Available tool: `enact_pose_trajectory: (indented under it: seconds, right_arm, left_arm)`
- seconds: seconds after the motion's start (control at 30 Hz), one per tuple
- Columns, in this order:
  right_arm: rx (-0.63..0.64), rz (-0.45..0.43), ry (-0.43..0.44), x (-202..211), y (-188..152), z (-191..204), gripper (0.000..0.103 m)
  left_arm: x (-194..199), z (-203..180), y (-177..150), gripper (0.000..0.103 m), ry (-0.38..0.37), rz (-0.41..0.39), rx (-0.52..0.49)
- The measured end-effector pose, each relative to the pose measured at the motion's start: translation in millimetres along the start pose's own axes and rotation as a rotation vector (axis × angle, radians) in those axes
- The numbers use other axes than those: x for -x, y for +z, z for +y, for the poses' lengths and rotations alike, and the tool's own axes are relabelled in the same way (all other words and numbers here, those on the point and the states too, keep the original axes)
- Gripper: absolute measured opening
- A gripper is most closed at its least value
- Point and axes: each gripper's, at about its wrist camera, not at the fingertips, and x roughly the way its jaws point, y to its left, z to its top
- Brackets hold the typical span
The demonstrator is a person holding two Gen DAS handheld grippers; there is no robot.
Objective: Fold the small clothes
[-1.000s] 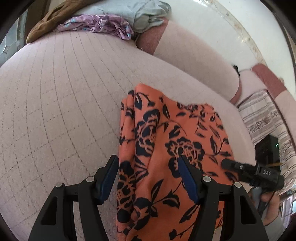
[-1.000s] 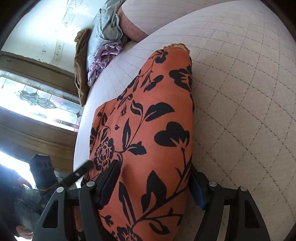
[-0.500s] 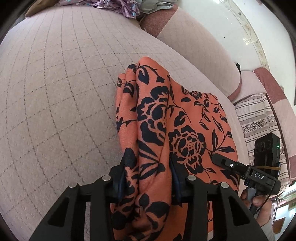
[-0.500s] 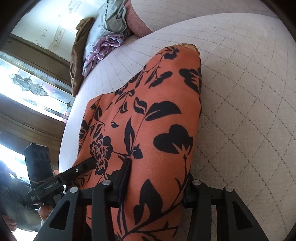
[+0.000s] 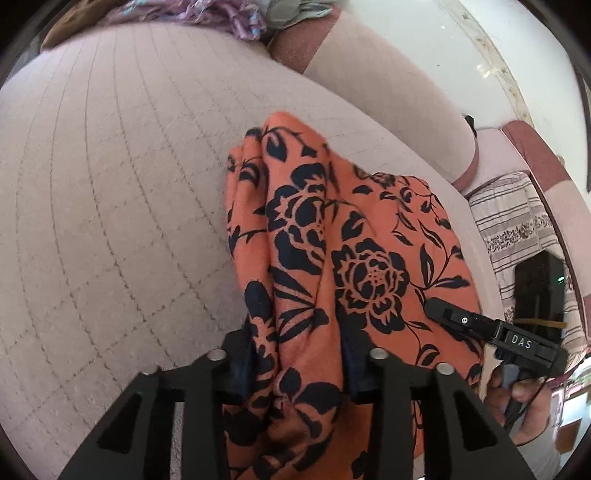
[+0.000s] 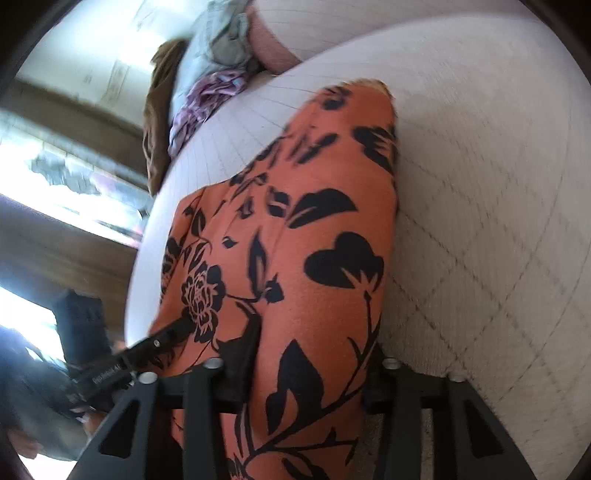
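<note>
No box, basket or other container shows in either view; the only heap is a pile of clothes at the far end of the quilted sofa seat, a brown piece, a purple one and a grey-blue one bunched against the backrest.

My left gripper is clamped on the orange floral garment: both fingers press in on a bunched ridge of the cloth, which rises between them and runs away from me in a fold. My right gripper is likewise closed on the same garment, its fingers squeezing a thick gathered edge, with the cloth stretching smooth and taut away toward a rounded far end.

The garment lies on the seat, near its front edge on the side of my right hand. From the left wrist view, my right gripper shows at the garment's right border, its tip touching the cloth. From the right wrist view, my left gripper shows at the lower left, also against the cloth.

To the left of the garment in the left view the seat is bare quilting all the way to the clothes pile. The backrest cushion runs along the far side, and a striped cloth lies beyond the seat's right end.
</note>
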Motion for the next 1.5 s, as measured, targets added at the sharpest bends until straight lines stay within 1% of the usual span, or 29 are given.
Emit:
enact_pose_trajectory:
  seconds: [0.07,0.17,0.3,0.33,0.4,0.47,0.57,0.6,0.63,0.67,0.7,0.73,0.77,0.8,0.83,0.9,0.97,1.0,1.03,1.07,1.1,1.13,1.2,1.23,1.33,1.37,1.4,1.47,1.5]
  right_arm:
    - [0.089,-0.023,-0.048,10,3,17,0.034]
    - [0.162,-0.077,-0.082,33,13,32,0.033]
    - [0.203,-0.160,-0.113,75,38,30,0.033]
    - [0.208,-0.191,-0.120,90,48,26,0.033]
    - [0.194,-0.218,-0.121,106,61,18,0.033]
    - [0.155,-0.233,-0.122,119,72,-4,0.033]
    - [0.099,-0.221,-0.102,119,75,-40,0.034]
    - [0.065,-0.200,-0.092,113,75,-54,0.036]
    - [0.021,-0.169,-0.081,106,73,-72,0.040]
    - [-0.021,-0.149,-0.093,98,68,-90,0.042]
    - [-0.046,-0.144,-0.124,93,65,-101,0.048]
    - [-0.072,-0.140,-0.165,91,58,-113,0.050]
    - [-0.086,-0.153,-0.163,93,51,-119,0.056]
    - [-0.086,-0.188,-0.169,100,44,-121,0.058]
    - [-0.067,-0.231,-0.211,112,40,-116,0.059]
    - [-0.028,-0.296,-0.218,131,37,-101,0.059]
    - [0.008,-0.340,-0.176,145,38,-83,0.060]
    - [0.021,-0.347,-0.145,147,41,-75,0.064]
    - [0.033,-0.345,-0.089,147,44,-66,0.068]
    - [0.034,-0.336,-0.060,144,49,-62,0.074]
    - [0.026,-0.315,-0.033,137,51,-60,0.077]
    - [-0.007,-0.265,-0.020,123,58,-67,0.077]
    - [-0.063,-0.212,-0.055,109,65,-84,0.077]
    - [-0.081,-0.201,-0.046,104,72,-88,0.077]
    - [-0.076,-0.251,-0.007,105,93,-80,0.077]
    - [-0.090,-0.263,0.005,104,102,-81,0.078]
    - [-0.107,-0.257,0.006,97,110,-86,0.083]
    - [-0.170,-0.181,-0.023,77,120,-105,0.083]
    - [-0.189,-0.161,-0.032,70,121,-109,0.083]
  left_arm:
    - [4,-7,3,0.032,0.001,-0.025,-0.013]
    - [9,-19,8,0.030,-0.043,-0.067,-0.022]
    - [16,-33,21,0.030,-0.104,-0.134,-0.055]
    - [16,-36,23,0.031,-0.111,-0.140,-0.070]
    - [14,-37,22,0.031,-0.119,-0.139,-0.096]
    - [4,-40,20,0.031,-0.100,-0.124,-0.125]
    - [-25,-50,20,0.034,-0.053,-0.069,-0.127]
    - [-35,-49,17,0.035,-0.023,-0.047,-0.128]
    - [-47,-46,12,0.035,0.028,-0.010,-0.132]
    - [-51,-44,9,0.040,0.055,0.012,-0.135]
    - [-50,-39,5,0.045,0.058,0.016,-0.138]
    - [-40,-35,1,0.050,0.055,-0.012,-0.144]
    - [-30,-33,-1,0.052,0.070,-0.031,-0.155]
    - [-16,-31,-4,0.052,0.085,-0.050,-0.177]
    - [-7,-33,-10,0.052,0.090,-0.065,-0.194]
    - [10,-41,-23,0.052,0.105,-0.102,-0.228]
    - [1,-41,-22,0.052,0.128,-0.080,-0.246]
    - [-8,-38,-27,0.052,0.157,-0.044,-0.238]
    - [-14,-33,-28,0.053,0.168,-0.021,-0.230]
    - [-19,-30,-29,0.053,0.170,-0.006,-0.217]
    - [-20,-26,-32,0.053,0.161,-0.003,-0.197]
    - [-17,-24,-33,0.054,0.152,-0.008,-0.179]
    - [-10,-25,-36,0.053,0.150,-0.011,-0.184]
    - [-8,-26,-35,0.053,0.160,-0.015,-0.197]
    - [-7,-22,-36,0.054,0.158,-0.008,-0.198]
    - [-8,-22,-35,0.054,0.156,-0.009,-0.192]
    - [-11,-23,-35,0.054,0.154,-0.008,-0.186]
    - [-14,-25,-34,0.054,0.157,-0.004,-0.182]
    - [-15,-25,-34,0.054,0.163,-0.006,-0.183]
